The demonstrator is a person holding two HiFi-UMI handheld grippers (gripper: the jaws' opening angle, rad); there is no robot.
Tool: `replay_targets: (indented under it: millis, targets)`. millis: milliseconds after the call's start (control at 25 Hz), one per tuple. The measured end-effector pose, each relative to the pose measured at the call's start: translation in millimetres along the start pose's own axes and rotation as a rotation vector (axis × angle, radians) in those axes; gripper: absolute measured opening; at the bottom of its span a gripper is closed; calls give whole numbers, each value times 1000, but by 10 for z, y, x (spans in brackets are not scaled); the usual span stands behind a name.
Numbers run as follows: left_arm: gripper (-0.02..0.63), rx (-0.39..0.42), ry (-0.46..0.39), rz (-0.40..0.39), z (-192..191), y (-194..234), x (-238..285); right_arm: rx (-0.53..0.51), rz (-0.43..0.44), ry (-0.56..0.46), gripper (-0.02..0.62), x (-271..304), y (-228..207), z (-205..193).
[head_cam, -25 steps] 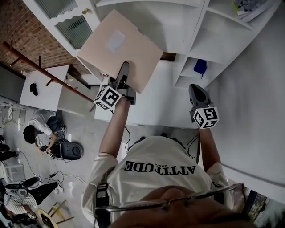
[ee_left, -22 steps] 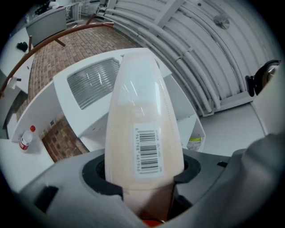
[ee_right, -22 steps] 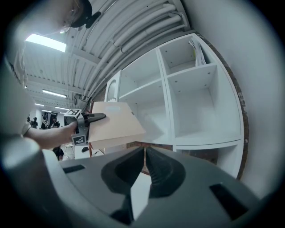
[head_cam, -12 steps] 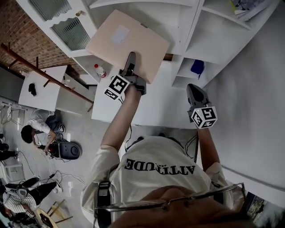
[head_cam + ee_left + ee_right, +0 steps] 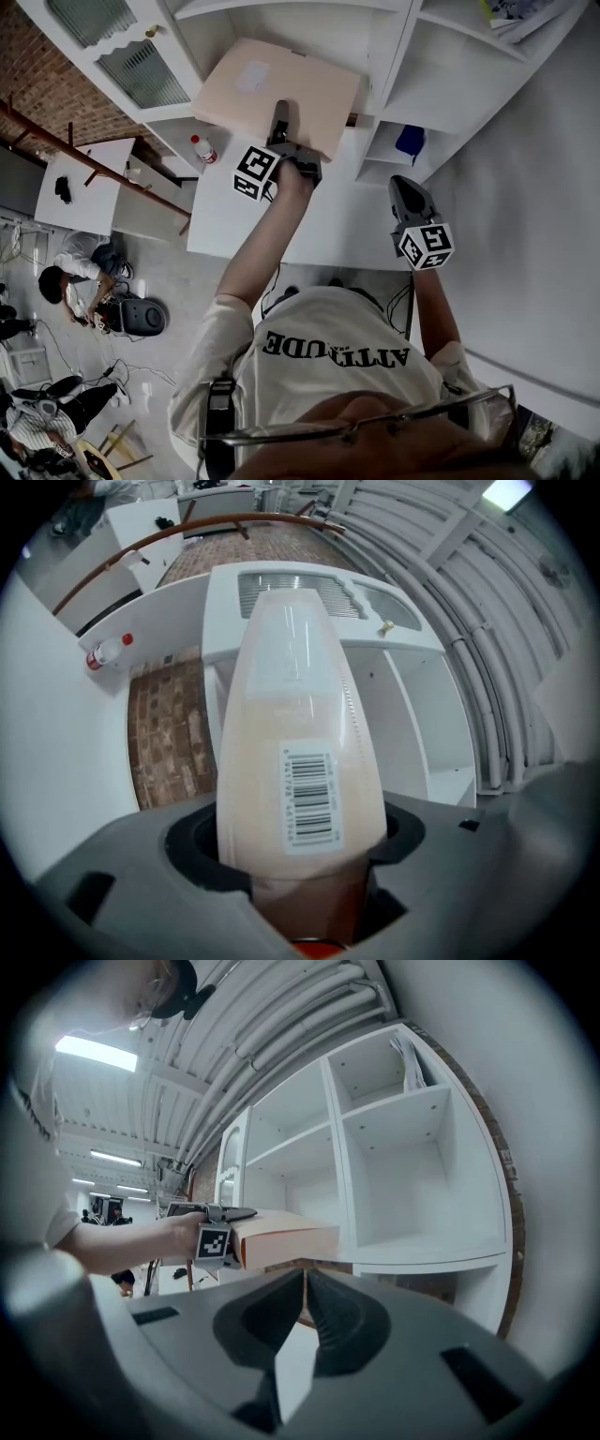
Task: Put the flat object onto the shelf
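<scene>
— White shelf (image 5: 441, 94) cubbies fill the wall in front. Where is the flat box (image 5: 281, 89)?

— Up at the wide middle cubby, lying level. Its far end pokes in over the board. I cannot tell if it rests on it yet.

— Who holds it?

— The left gripper (image 5: 279, 120) pinches the near edge. Its jaws have just opened a little wider, but the box is between them and looks held. I think it is kept flat so it can slide in.

— And the other one?

— The right gripper (image 5: 305, 1283) waits off to the side. Its jaws are pressed together with nothing in them. One hand looks like enough.

— Is anything in the cubbies?

— A blue thing (image 5: 410, 141) sits in a small low one. Papers (image 5: 511, 11) lean in a top one. A bottle (image 5: 201, 148) with a red cap stands on a low ledge at the left. The middle cubby looks bare, so I think the box will fit.
</scene>
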State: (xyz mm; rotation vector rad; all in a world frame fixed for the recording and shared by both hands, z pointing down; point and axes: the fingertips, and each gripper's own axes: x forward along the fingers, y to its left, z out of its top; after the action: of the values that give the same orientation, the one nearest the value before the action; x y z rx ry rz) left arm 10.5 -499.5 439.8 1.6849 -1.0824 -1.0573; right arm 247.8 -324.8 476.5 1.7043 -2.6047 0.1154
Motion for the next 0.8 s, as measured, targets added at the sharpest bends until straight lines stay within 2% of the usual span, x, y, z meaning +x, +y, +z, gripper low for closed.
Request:
replay_targets:
  millis: [320,480,800]
  targets:
    - [331,-154,-34,83,-148,275,111,3,13,13,32,98,-81,-42]
    - [343,-113,18,92,-259,288,200,-2,24,11,32,182,-106,-17]
    - [388,6,238,67,-501,267,392,2,54,19,32,375,-123,-44]
